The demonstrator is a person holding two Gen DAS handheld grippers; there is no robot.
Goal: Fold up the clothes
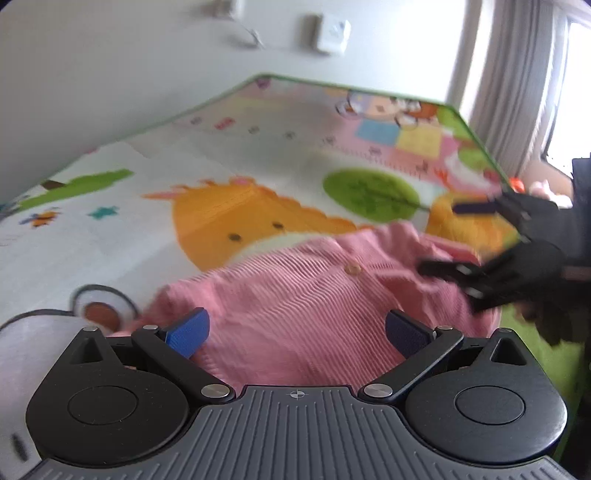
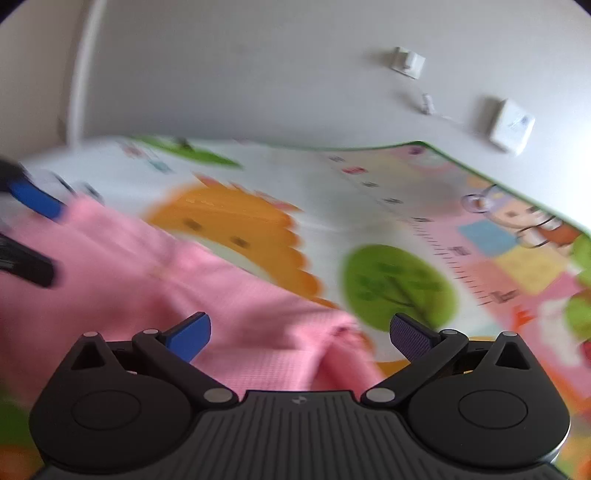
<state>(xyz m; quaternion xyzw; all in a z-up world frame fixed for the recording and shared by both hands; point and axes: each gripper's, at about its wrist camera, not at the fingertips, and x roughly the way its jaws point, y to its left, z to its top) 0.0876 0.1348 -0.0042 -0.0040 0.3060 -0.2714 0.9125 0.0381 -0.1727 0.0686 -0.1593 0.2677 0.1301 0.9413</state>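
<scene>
A pink ribbed garment (image 1: 295,291) with a small round button (image 1: 354,268) lies rumpled on the cartoon play mat (image 1: 110,206). My left gripper (image 1: 295,332) hovers open just above its near edge, nothing between the blue pads. In the left wrist view my right gripper (image 1: 458,240) shows at the right, open, over the garment's right side. In the right wrist view the same pink garment (image 2: 147,280) spreads left and below my open right gripper (image 2: 299,336), a fold ridge between its pads. My left gripper's fingers (image 2: 35,201) appear at the far left edge.
The play mat's green border (image 1: 476,136) runs along the far and right sides, against a white wall with socket plates (image 1: 334,33). Grey curtains (image 1: 517,81) hang at the right. Both views are motion-blurred.
</scene>
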